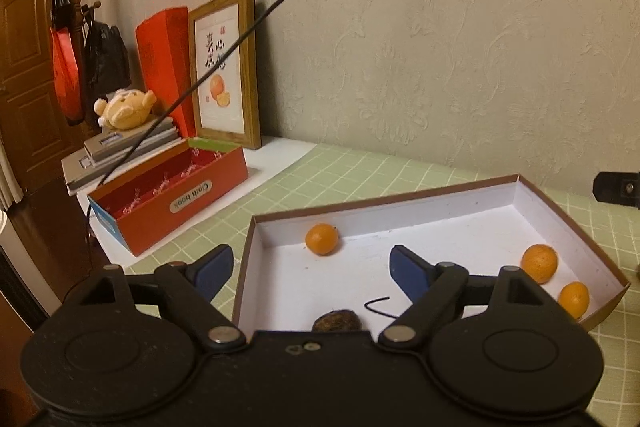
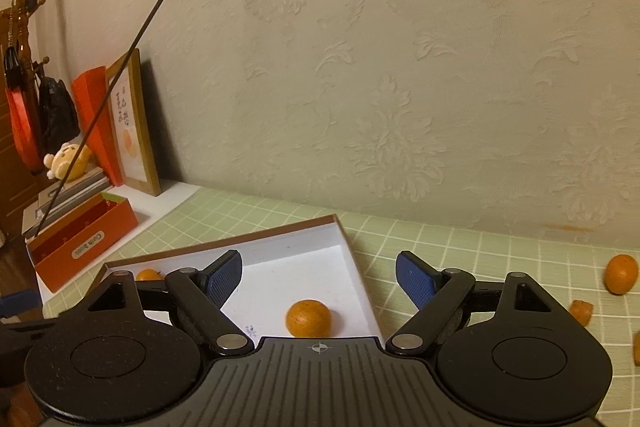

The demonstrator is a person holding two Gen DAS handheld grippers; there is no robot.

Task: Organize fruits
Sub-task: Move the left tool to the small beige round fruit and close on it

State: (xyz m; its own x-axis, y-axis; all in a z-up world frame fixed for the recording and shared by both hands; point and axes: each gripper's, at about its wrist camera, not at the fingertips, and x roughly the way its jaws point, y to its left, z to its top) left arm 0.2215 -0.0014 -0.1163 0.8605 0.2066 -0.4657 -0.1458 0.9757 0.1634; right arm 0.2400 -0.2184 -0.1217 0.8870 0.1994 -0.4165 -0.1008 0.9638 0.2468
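Both my grippers, left gripper (image 1: 312, 269) and right gripper (image 2: 319, 279), stand wide open and hold nothing, above a shallow white box (image 1: 516, 191) on a green checked cloth (image 2: 460, 251). Three oranges (image 1: 321, 239) lie inside. One loose orange (image 2: 620, 273) sits well right; I judge fetching it comes next.

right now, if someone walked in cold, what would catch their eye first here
The bright oranges: three lie loose in the shallow white box, one orange near its far left corner and two by its right wall. Another orange sits outside on the green checked tablecloth, far right. Both the left hand-held gripper and right hand-held gripper hang open and empty over the box.
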